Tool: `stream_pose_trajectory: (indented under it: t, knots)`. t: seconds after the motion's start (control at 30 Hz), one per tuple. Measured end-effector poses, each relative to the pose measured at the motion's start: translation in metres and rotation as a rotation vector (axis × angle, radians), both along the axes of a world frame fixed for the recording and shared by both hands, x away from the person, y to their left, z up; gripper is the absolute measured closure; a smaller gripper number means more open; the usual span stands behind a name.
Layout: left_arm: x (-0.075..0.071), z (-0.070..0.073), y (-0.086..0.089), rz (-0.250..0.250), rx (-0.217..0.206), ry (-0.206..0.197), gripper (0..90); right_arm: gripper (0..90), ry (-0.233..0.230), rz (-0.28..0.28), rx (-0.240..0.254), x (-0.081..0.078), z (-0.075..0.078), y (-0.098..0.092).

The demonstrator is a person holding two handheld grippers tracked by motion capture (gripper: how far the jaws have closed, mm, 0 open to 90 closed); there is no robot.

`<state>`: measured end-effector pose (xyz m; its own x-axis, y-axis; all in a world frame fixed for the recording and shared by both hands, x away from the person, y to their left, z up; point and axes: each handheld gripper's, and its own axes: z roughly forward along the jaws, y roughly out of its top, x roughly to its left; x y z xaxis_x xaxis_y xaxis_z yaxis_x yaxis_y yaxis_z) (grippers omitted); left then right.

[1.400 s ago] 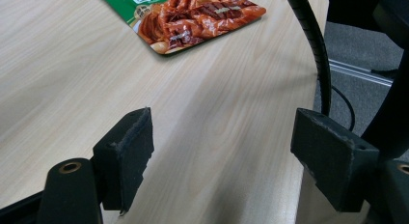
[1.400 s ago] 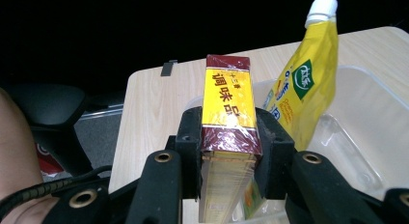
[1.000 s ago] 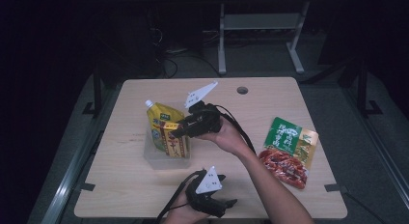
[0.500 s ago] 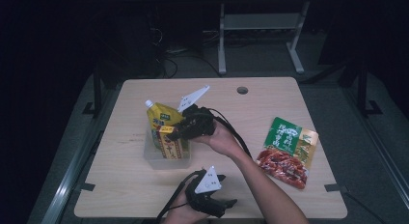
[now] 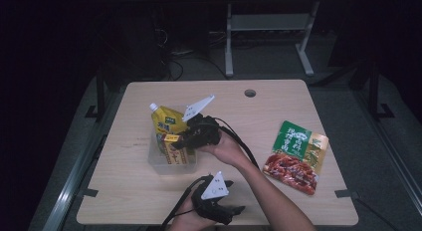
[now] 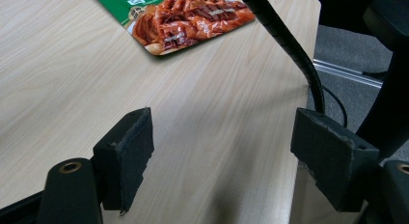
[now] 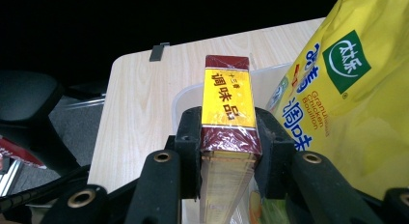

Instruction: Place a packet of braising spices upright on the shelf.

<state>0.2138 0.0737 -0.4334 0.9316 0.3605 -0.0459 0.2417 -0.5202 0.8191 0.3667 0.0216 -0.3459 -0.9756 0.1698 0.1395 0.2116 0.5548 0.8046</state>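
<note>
My right gripper [image 5: 185, 142] [image 7: 227, 147] is shut on a yellow and dark red seasoning box [image 7: 227, 110] [image 5: 171, 147], held over a clear plastic tub [image 5: 159, 164] [image 7: 275, 77] left of the table's middle. A yellow spouted chicken bouillon pouch [image 5: 166, 119] [image 7: 347, 89] stands in the tub, right beside the box. My left gripper [image 5: 234, 211] [image 6: 222, 151] rests near the table's front edge, open, with bare tabletop between its pads [image 6: 128, 147].
A green food packet [image 5: 293, 139] and a red one [image 5: 291, 171] [image 6: 188, 19] lie overlapping at the table's right. The right gripper's cable [image 6: 289, 45] runs across the table near the left gripper. A cable hole [image 5: 250, 93] sits at the back.
My right gripper has lowered the seasoning box towards the tub beside the pouch. The left gripper has stayed in place.
</note>
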Motion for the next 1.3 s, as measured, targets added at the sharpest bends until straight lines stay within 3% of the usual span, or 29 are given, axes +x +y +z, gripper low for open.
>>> stream_pose_trajectory:
  t: [0.3,0.93,1.3]
  knots:
    - [0.0,0.0,0.0,-0.001,-0.004,-0.005,22.5,65.9,-0.011,-0.008,-0.002,-0.006,-0.006,0.004]
    - [0.0,-0.001,0.0,-0.004,-0.005,-0.005,22.6,62.4,0.008,0.007,-0.101,-0.01,-0.026,0.013]
    - [-0.002,-0.001,-0.002,-0.002,-0.008,0.003,22.6,58.0,-0.005,-0.014,-0.075,-0.013,-0.02,0.004]
